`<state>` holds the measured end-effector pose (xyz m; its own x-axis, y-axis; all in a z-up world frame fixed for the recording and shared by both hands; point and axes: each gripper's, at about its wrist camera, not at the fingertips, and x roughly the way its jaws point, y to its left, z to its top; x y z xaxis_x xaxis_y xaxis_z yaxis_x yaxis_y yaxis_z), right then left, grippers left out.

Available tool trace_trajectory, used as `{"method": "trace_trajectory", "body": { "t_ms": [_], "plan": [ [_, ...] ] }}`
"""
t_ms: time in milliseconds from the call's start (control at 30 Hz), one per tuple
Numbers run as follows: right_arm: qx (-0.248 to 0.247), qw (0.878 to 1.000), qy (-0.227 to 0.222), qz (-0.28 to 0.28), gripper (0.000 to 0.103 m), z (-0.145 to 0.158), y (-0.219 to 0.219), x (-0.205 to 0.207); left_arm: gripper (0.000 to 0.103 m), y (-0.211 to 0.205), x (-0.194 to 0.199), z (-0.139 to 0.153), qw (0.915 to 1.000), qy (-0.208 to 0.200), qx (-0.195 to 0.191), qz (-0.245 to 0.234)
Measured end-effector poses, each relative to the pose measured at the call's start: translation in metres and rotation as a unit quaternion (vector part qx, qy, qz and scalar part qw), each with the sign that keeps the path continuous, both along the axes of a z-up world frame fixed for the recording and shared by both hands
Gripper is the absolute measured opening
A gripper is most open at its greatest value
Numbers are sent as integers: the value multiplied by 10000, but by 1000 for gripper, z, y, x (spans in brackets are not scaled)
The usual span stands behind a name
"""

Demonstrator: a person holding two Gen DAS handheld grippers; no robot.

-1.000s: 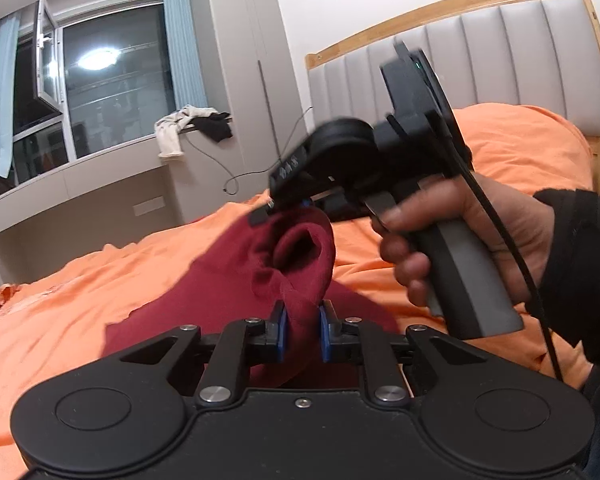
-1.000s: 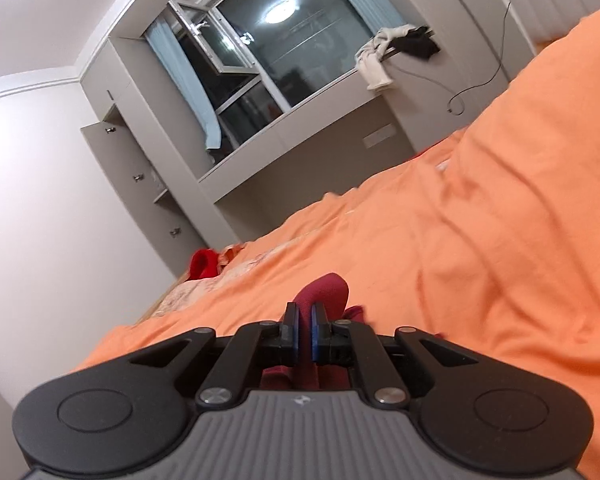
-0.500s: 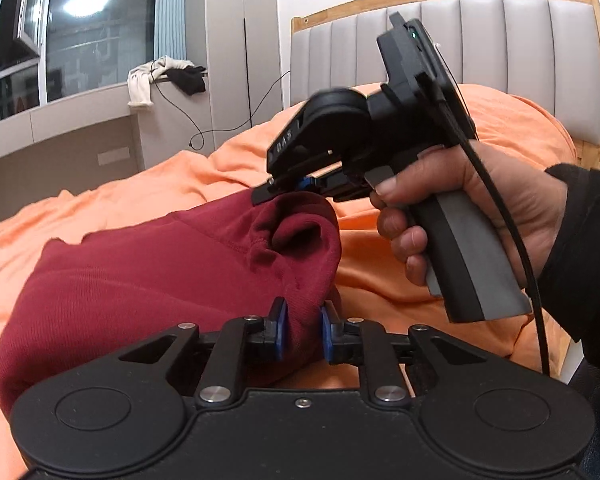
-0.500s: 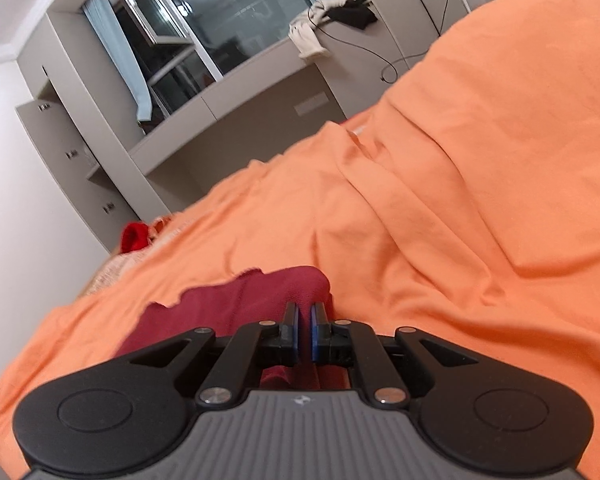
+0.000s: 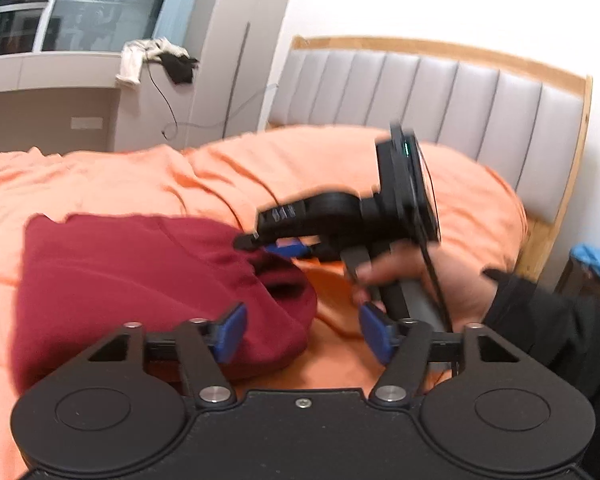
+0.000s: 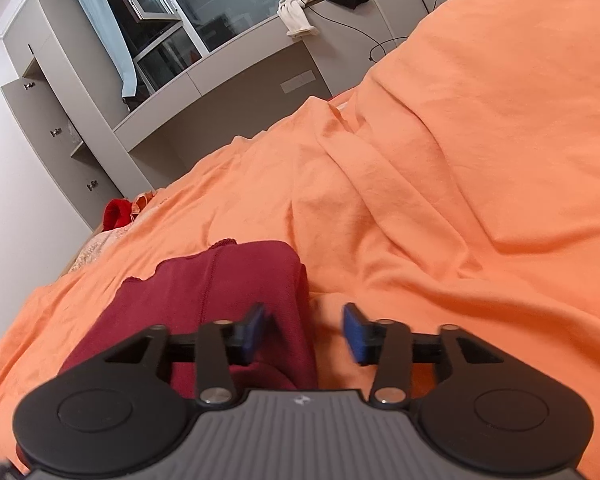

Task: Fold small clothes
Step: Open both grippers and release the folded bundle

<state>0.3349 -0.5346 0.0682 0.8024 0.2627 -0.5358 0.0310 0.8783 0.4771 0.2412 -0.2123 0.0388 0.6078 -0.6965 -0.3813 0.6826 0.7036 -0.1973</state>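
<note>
A dark red garment lies folded over on the orange bed cover. My left gripper is open, its blue pads wide apart just above the garment's near right edge. My right gripper, held in a hand, hovers at the garment's far right edge. In the right wrist view the right gripper is open and empty, with the garment under its left pad.
A padded grey headboard with a wooden frame stands behind the bed. A window ledge with draped clothes and a cable runs along the wall. A bright red item lies at the bed's far corner.
Both grippers have opened and let go of the red garment, which now rests flat on the bed. Both views have tilted down toward the bed.
</note>
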Motion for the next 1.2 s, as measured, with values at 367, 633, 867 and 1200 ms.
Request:
{"method": "trace_trajectory", "body": {
  "t_ms": [367, 633, 867, 1200],
  "plan": [
    [52, 9997, -100, 195, 101, 7, 3, -23, 99, 65, 27, 33, 9892, -331, -4, 1427],
    [-865, 9952, 141, 427, 103, 4, 29, -28, 100, 97, 61, 4, 9769, 470, 222, 2074],
    [-1113, 9916, 383, 537, 103, -12, 33, -25, 103, 107, 73, -33, 9749, 860, 112, 2049],
    [-1519, 9856, -249, 704, 103, -25, 37, -42, 103, 111, 70, -54, 9778, 777, -70, 1944]
  ]
}}
